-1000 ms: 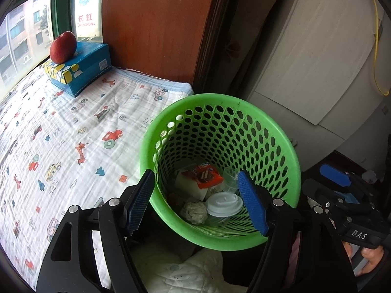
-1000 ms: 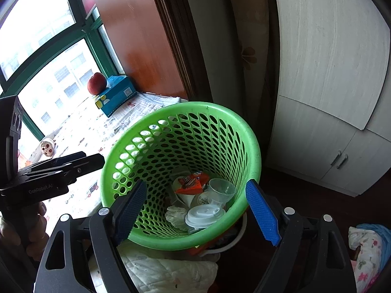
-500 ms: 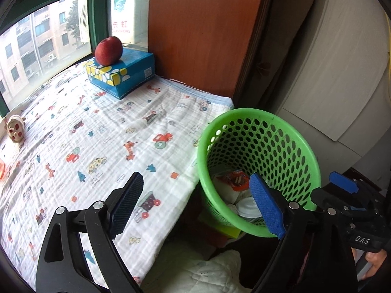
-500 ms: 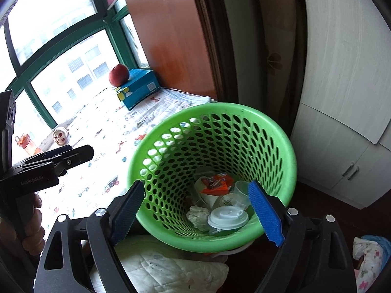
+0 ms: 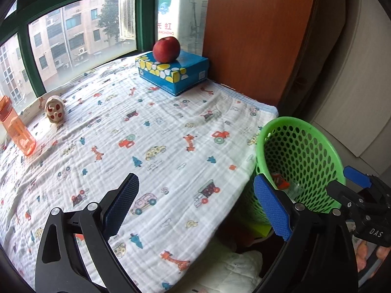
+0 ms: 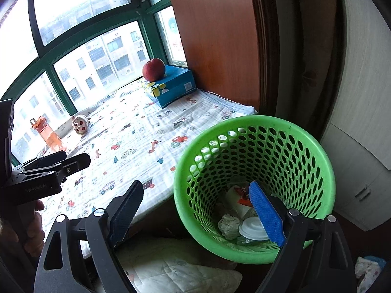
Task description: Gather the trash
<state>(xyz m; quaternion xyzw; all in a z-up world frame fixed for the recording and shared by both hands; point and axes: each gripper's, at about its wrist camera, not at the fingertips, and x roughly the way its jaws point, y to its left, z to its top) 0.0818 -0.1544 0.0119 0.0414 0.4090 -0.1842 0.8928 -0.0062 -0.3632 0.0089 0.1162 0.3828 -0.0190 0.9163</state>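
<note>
Right wrist view: both grippers' ridged jaws spread empty beside round perforated green plastic basket (image 6: 305, 146).

I see a red apple (image 5: 166, 49) sitting on a blue tissue box (image 5: 172, 72), back by the window (image 5: 80, 31) and the brown wood panel (image 5: 254, 29). Cartoon-print white cloth (image 5: 146, 151) covers the bed. On it, far left, an orange bottle (image 5: 18, 129) stands upright, with a small cream toy (image 5: 54, 109) near it. White cabinet (image 6: 361, 112) at right.
</note>
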